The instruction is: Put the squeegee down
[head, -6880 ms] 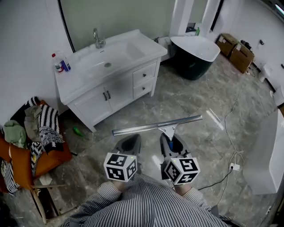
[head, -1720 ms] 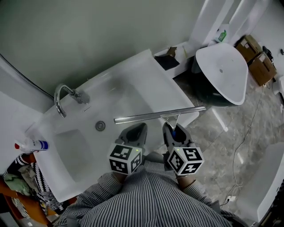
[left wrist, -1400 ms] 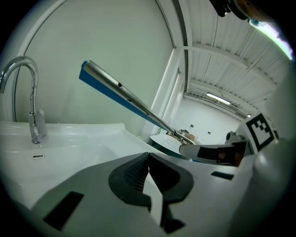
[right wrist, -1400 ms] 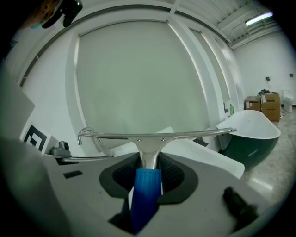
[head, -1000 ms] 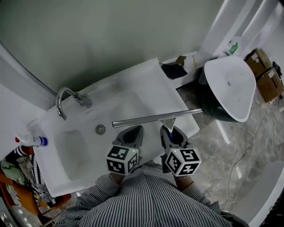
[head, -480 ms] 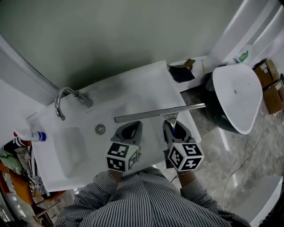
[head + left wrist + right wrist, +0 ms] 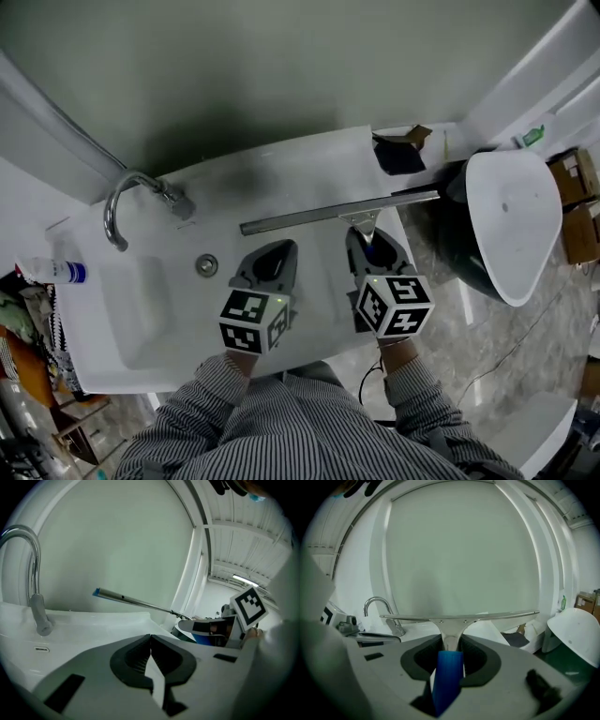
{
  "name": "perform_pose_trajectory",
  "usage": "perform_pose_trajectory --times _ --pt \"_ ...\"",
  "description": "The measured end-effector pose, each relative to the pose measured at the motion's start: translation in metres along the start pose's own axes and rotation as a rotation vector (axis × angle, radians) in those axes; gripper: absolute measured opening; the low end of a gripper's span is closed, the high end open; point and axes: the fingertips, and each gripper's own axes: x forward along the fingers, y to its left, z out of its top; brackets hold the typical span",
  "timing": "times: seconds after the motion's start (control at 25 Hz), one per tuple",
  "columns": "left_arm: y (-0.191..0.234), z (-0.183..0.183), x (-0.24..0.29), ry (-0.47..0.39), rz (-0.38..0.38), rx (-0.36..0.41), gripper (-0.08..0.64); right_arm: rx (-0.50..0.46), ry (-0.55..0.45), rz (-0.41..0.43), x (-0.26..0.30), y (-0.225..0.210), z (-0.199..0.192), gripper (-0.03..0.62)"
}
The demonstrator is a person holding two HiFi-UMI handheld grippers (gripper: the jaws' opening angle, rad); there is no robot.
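Note:
My right gripper [image 7: 372, 242] is shut on the blue handle [image 7: 446, 674] of a squeegee [image 7: 337, 213]. Its long metal blade [image 7: 459, 617] lies level and crosswise above the white vanity top [image 7: 300, 178], to the right of the basin. In the left gripper view the blade [image 7: 136, 602] shows as a thin bar with a blue end cap. My left gripper [image 7: 269, 262] hangs beside the right one over the counter's front part, its jaws shut with nothing between them [image 7: 150, 641].
A chrome faucet [image 7: 131, 192] stands at the basin's back left, with the drain [image 7: 206, 265] in front of it. A spray bottle [image 7: 52, 271] lies at the counter's left end. A dark object [image 7: 398, 155] sits past the counter's right end, beside a white tub [image 7: 511, 225].
Both grippers and the squeegee have moved forward over the vanity top. The counter now lies squarely under them, and the blade is nearer the back wall.

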Motion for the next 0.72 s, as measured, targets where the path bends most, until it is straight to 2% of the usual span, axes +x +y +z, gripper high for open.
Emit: perform_pose_trajectory --times 0.4,0.72 --pt "0.027 -0.008 0.028 0.001 0.046 -0.103 0.014 -0.044 0.059 0.025 0.061 -0.014 0.003 0.112" --pt "0.039 -0.016 0.056 0.024 0.039 -0.135 0.012 -0.054 0.117 0.051 0.102 -0.019 -0.008 0.112"
